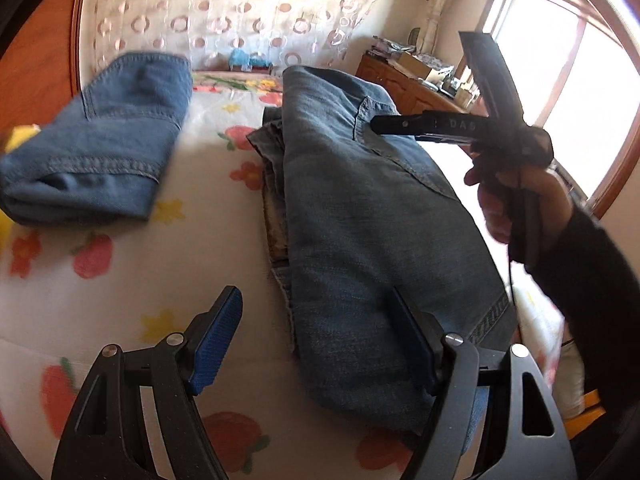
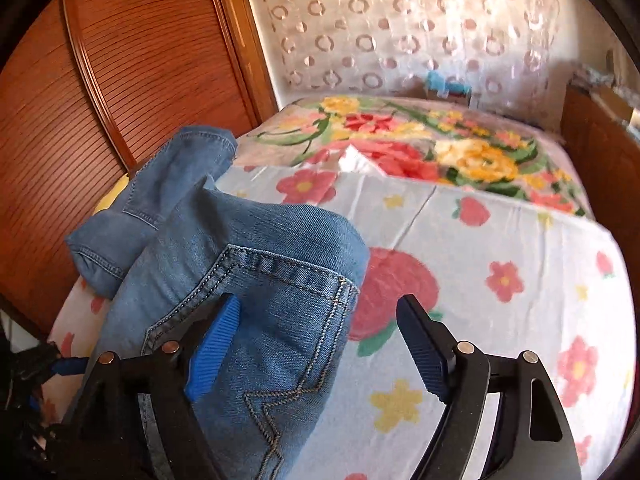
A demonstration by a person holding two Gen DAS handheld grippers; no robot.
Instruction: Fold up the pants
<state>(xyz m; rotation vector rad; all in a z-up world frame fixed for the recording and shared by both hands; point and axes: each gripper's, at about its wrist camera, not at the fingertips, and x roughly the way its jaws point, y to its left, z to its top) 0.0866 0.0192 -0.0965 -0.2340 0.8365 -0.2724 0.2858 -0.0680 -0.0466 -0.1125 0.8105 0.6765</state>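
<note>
- My left tongs [image 1: 316, 344] gape empty over the folded blue denim pants [image 1: 372, 216], whose long axis runs from bottom centre toward the frame's top.
- My right tongs [image 2: 320, 344] gape empty, the pants' edge lying loose between them.

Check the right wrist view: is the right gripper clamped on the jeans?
No, the right gripper stands open over the jeans, pads apart.

Black left gripper [image 1: 316, 344] with ribbed blue pads and silver pivot screws, matching right gripper [image 2: 318, 340], white lettering on its finger, thin black cable, dark sleeve [image 1: 592, 272]
</note>
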